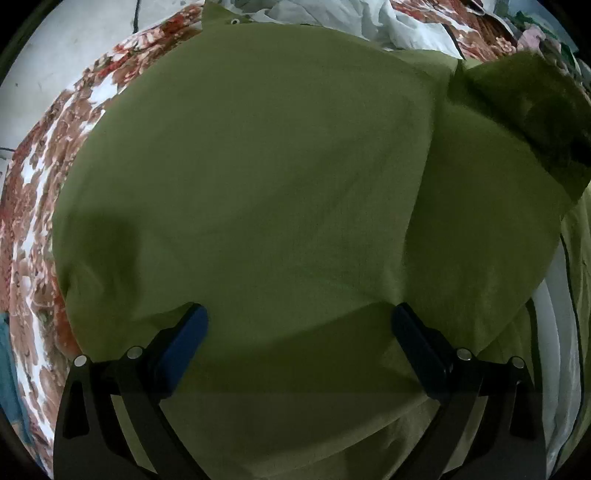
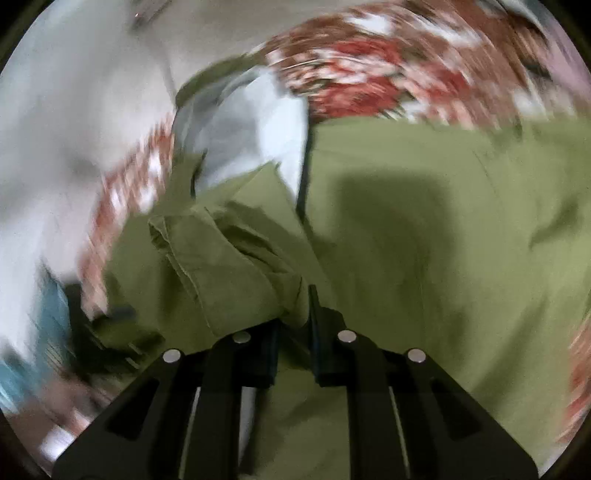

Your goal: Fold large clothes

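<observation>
We see the green garment (image 1: 258, 177) spread flat on the floral bedsheet (image 1: 40, 192), a pale cloth (image 1: 388, 22) bunched at its far edge. Our left gripper (image 1: 299, 321) hangs over it near the front, fingers (image 1: 184, 339) wide apart, nothing between them. Our right gripper (image 2: 293, 314) has its fingers pinched together on a bunched green sleeve fold (image 2: 221, 258); that view is motion-blurred.

I see a red-and-white floral bedsheet (image 1: 40, 177) underneath, pale crumpled fabric (image 1: 399, 22) beyond, and a whitish floor (image 1: 74, 48).
</observation>
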{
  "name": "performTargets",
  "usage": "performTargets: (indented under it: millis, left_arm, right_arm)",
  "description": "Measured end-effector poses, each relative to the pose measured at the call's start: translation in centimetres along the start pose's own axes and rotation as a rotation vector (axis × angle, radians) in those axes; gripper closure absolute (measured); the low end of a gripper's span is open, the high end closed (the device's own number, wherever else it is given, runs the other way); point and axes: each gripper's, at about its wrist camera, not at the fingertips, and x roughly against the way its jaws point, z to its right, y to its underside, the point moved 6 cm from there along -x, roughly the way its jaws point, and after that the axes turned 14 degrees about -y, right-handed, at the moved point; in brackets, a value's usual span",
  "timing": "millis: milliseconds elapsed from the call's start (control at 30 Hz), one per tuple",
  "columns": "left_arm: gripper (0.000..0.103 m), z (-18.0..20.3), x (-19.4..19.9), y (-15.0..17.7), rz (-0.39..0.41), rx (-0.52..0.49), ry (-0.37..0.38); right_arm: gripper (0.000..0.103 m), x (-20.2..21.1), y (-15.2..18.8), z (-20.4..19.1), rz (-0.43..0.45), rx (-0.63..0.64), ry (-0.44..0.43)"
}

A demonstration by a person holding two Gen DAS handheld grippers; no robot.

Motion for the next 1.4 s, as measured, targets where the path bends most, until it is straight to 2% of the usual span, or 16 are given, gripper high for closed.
performTargets:
  millis: [200, 267, 400, 467, 500, 567, 600, 633, 767, 833, 933, 967, 1033, 1133, 1267, 1400]
  left_arm:
    - [0.005, -0.2, -0.2, -0.2, -0.002, 0.001, 0.003]
    - [0.005, -0.2, -0.3, -0.2, 0.002, 0.002, 0.002]
    - [0.005, 0.3, -0.3, 0.0, 0.006, -0.001, -0.005]
    - [0.005, 0.4, -0.2, 0.1, 0.009, 0.001, -0.006]
    - [0.005, 0.4, -0.1, 0.0, 0.011, 0.003, -0.005]
    - [0.005, 0.3, 0.3, 0.1, 0.021, 0.013, 0.002]
    - [0.005, 0.2, 0.6, 0.1, 0.026, 0.019, 0.008]
    - [0.005, -0.1, 0.9, 0.2, 0.030, 0.025, 0.011]
    - [0.005, -1.9, 4.9, 0.1, 0.089, 0.093, 0.025]
    - [0.005, -2.8, 7.0, -0.3, 0.135, 0.137, 0.022]
    - [0.005, -4.1, 9.3, -1.7, 0.207, 0.187, -0.005]
    - [0.005, -4.5, 9.5, -2.3, 0.223, 0.209, -0.014]
    - [0.005, -4.9, 8.9, -3.3, 0.216, 0.246, -0.043]
    - [0.005, -4.9, 5.9, -4.7, 0.136, 0.290, -0.055]
    - [0.005, -5.4, 1.0, -4.9, 0.056, 0.299, -0.064]
    - [0.005, -5.4, -2.2, -4.3, 0.012, 0.287, -0.027]
  right_arm:
    - [0.089, 2.0, -1.5, 4.8, 0.160, -0.319, -0.187]
    - [0.089, 2.1, -1.6, 6.7, 0.184, -0.413, -0.225]
    - [0.089, 1.8, -0.7, 8.5, 0.160, -0.471, -0.217]
    - [0.084, 1.4, -0.2, 9.2, 0.152, -0.505, -0.214]
    - [0.078, 1.4, -0.2, 9.3, 0.143, -0.499, -0.203]
    - [0.029, 1.7, -0.4, 9.0, 0.137, -0.471, -0.190]
    - [0.016, 2.3, -0.4, 8.5, 0.145, -0.456, -0.190]
    - [0.004, 3.0, -0.3, 8.0, 0.154, -0.448, -0.162]
    - [0.004, 8.3, 0.1, 6.3, 0.245, -0.397, 0.011]
    - [0.004, 10.0, -0.8, 4.3, 0.264, -0.293, 0.131]
    - [0.004, 9.6, -3.2, -0.7, 0.229, 0.033, 0.405]
    - [0.004, 8.2, -3.9, -2.8, 0.202, 0.184, 0.514]
    - [0.004, 4.4, -4.3, -5.4, 0.133, 0.397, 0.642]
    - [0.005, -2.1, -4.0, -5.7, -0.005, 0.508, 0.693]
    - [0.005, -6.5, -3.7, -1.5, -0.130, 0.404, 0.688]
    - [0.005, -7.5, -3.2, 2.2, -0.161, 0.302, 0.679]
